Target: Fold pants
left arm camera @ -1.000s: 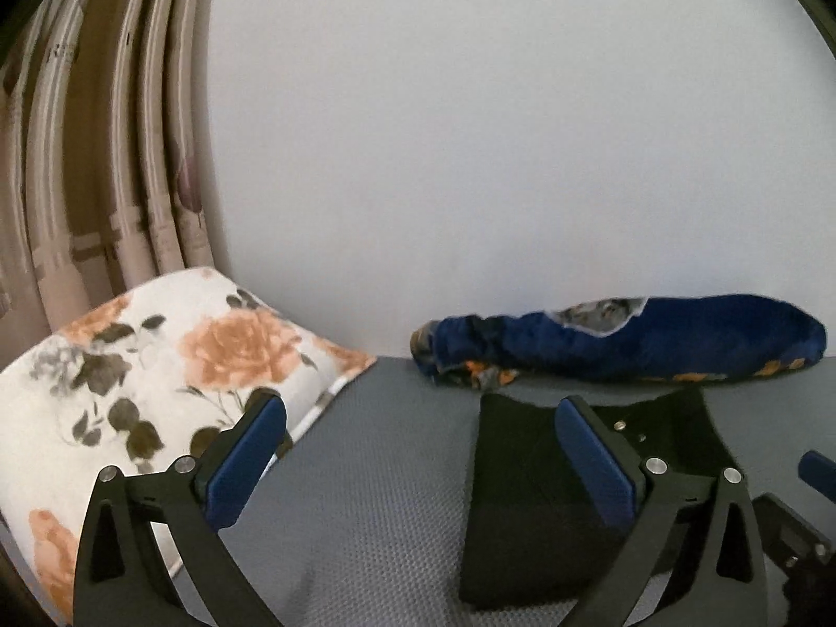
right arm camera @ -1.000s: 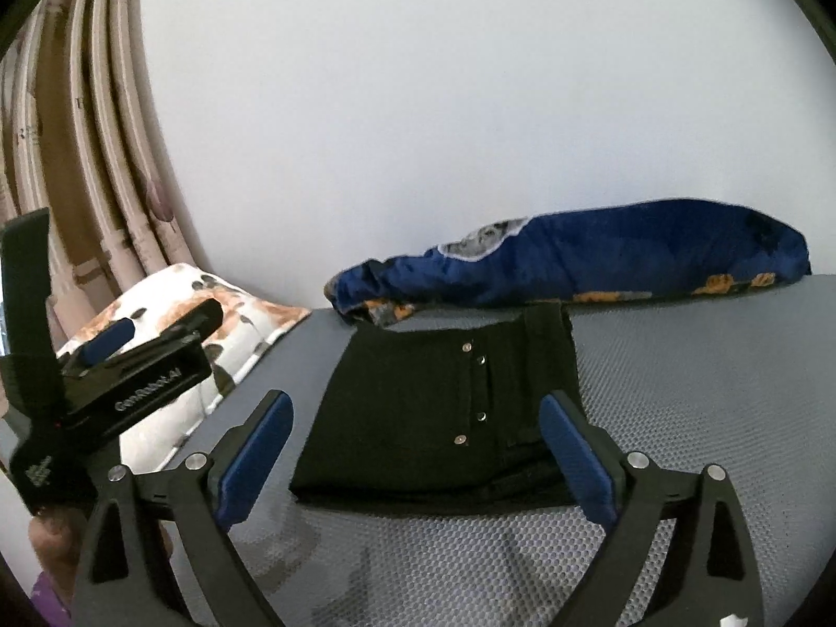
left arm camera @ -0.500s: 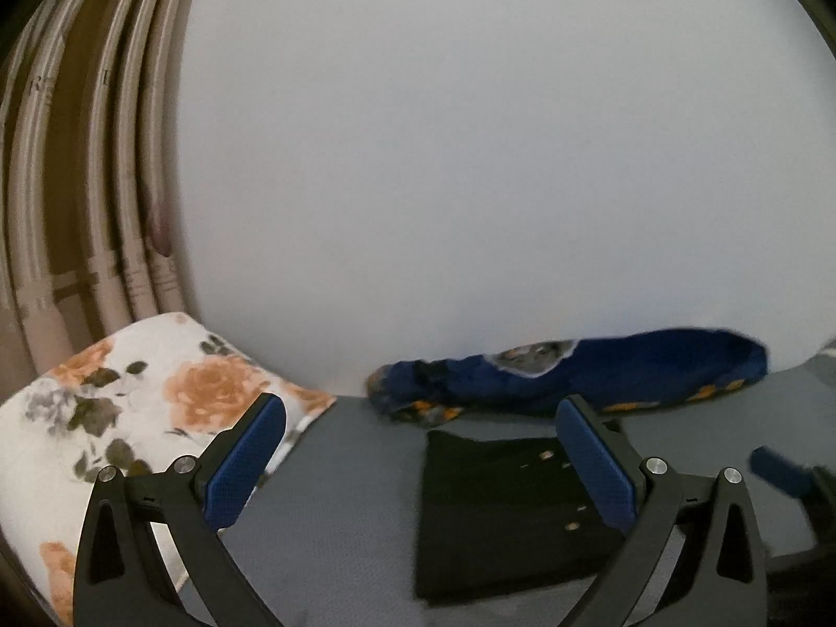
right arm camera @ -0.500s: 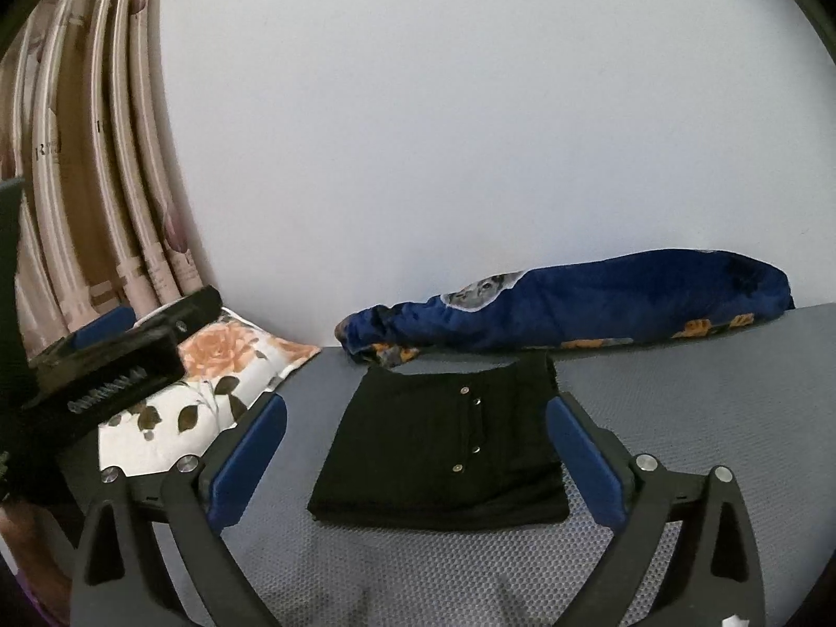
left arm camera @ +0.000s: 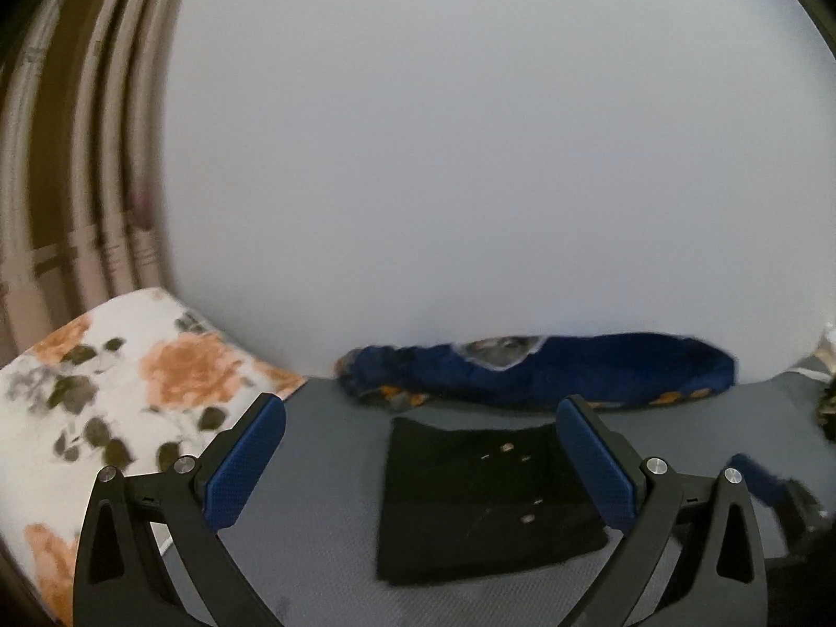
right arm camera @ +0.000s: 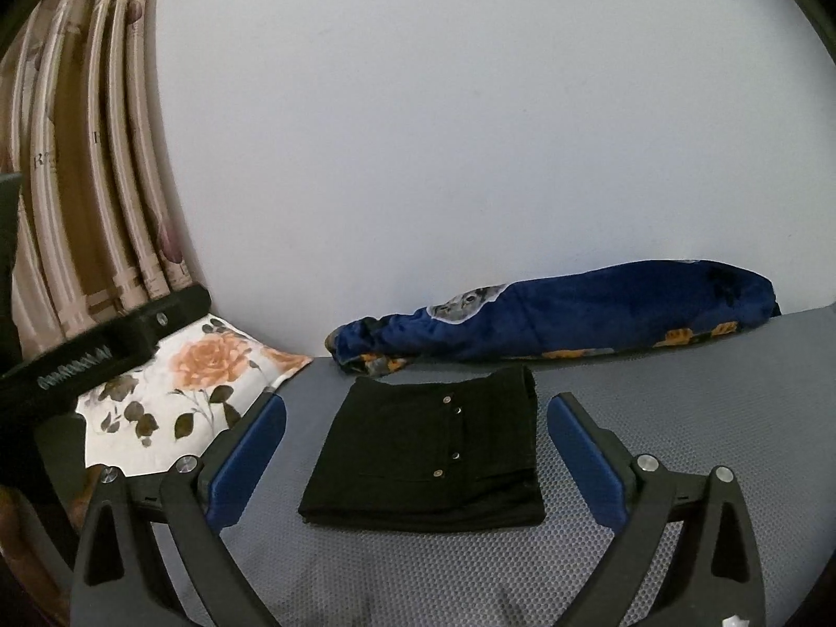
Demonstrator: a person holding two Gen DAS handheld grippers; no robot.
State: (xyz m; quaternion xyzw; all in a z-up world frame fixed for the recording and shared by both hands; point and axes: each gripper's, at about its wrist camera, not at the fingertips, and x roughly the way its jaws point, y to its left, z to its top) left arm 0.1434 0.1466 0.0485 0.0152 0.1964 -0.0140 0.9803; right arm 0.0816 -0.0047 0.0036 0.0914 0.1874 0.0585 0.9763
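Observation:
The black pants (right arm camera: 433,454) lie folded into a compact rectangle on the grey bed surface (right arm camera: 679,418), with small metal snaps showing on top. In the left wrist view the same pants (left arm camera: 480,496) sit ahead and slightly right. My left gripper (left arm camera: 418,454) is open, held back from the pants with nothing between its blue pads. My right gripper (right arm camera: 418,449) is also open and empty, hovering in front of the folded pants without touching them. The left gripper's body (right arm camera: 104,350) shows at the left edge of the right wrist view.
A rolled dark blue blanket (right arm camera: 564,318) lies along the white wall behind the pants. A floral pillow (right arm camera: 193,392) sits at the left, with beige curtains (right arm camera: 94,157) behind it. Bare grey bed surface extends to the right.
Both grippers have pulled back and risen from the folded pants, which now look smaller and farther off. The pants have not moved.

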